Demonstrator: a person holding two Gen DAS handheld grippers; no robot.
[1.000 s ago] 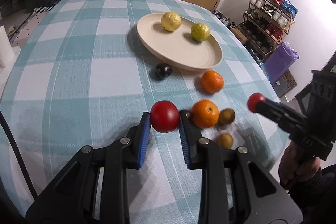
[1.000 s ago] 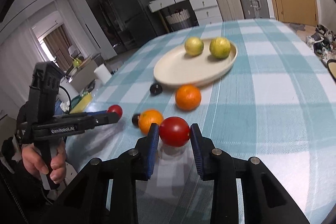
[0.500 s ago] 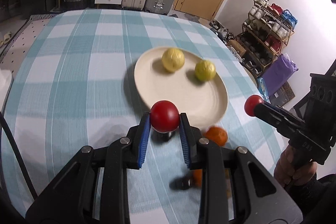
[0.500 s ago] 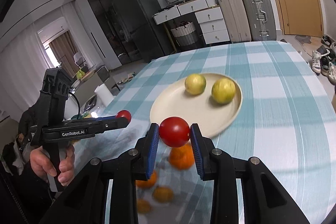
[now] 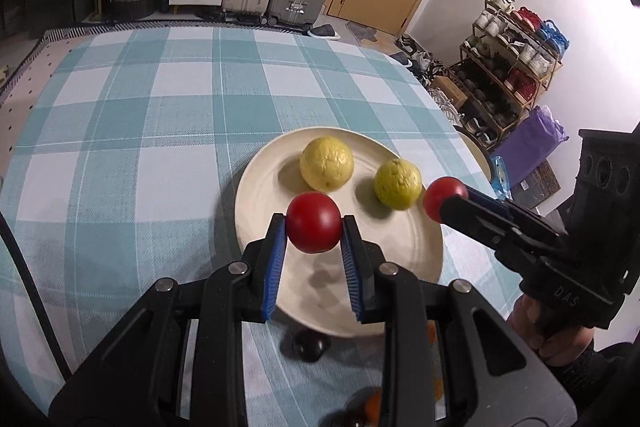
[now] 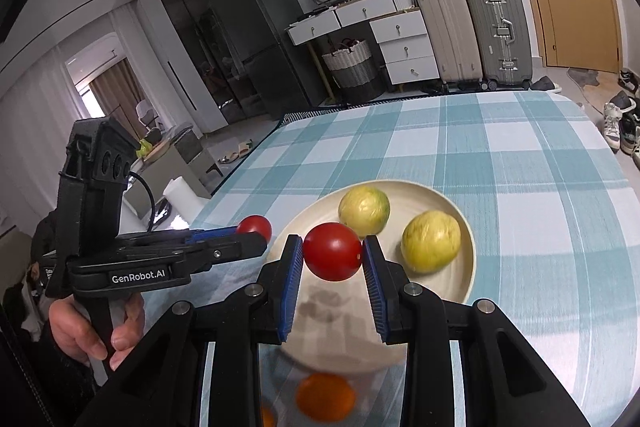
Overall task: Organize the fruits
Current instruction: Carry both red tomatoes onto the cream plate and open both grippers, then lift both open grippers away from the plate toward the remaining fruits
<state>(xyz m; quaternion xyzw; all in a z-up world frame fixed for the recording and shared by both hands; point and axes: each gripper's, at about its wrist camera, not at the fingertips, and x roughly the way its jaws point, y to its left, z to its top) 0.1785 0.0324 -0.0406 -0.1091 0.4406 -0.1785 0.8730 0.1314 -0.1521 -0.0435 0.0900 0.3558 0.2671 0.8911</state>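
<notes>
Checked teal cloth point(image 5: 120, 131) covers the table under a cream plate point(image 5: 260, 187). My left gripper point(image 5: 313, 227) pinches a red tomato point(image 5: 313, 222) above the plate's near half; my right gripper point(image 6: 333, 254) likewise clamps another tomato point(image 6: 332, 251) there. Two yellow-green fruits point(image 5: 327, 169) sit on the plate's far side.

Two yellow-green round fruits point(image 5: 326, 163) point(image 5: 397, 184) crowded the far half of the cream round plate point(image 5: 256, 203); its near half lay bare; worktop point(image 5: 120, 131) beyond stood open.
</notes>
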